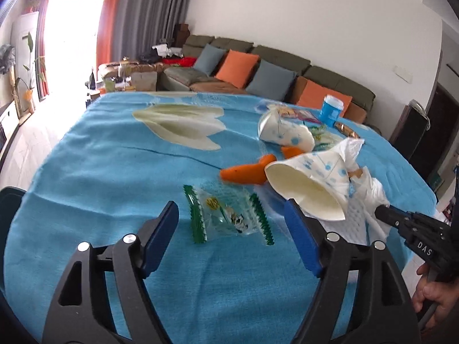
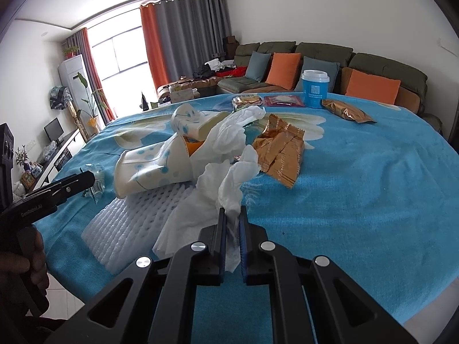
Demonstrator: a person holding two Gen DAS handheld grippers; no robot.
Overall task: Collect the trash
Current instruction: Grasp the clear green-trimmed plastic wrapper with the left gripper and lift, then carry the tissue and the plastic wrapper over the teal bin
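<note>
My right gripper (image 2: 231,215) is shut on a crumpled white tissue (image 2: 226,177) near the table's front edge; it shows from the side in the left wrist view (image 1: 380,210). My left gripper (image 1: 232,209) is open above a clear wrapper with green edges (image 1: 226,215). A crushed paper cup with blue dots (image 1: 309,183) lies beside orange peel (image 1: 243,173). The same cup (image 2: 155,169) rests on white foam netting (image 2: 137,220). A second paper cup (image 2: 189,123) lies behind. Gold wrappers (image 2: 281,152) lie right of the tissue.
A blue tablecloth (image 2: 358,186) covers the table. A blue cup with a white lid (image 2: 314,89), a gold packet (image 2: 347,111) and snack packets (image 2: 284,101) stand at the far side. A sofa with cushions (image 2: 315,63) lies beyond. The table edge is close on the right.
</note>
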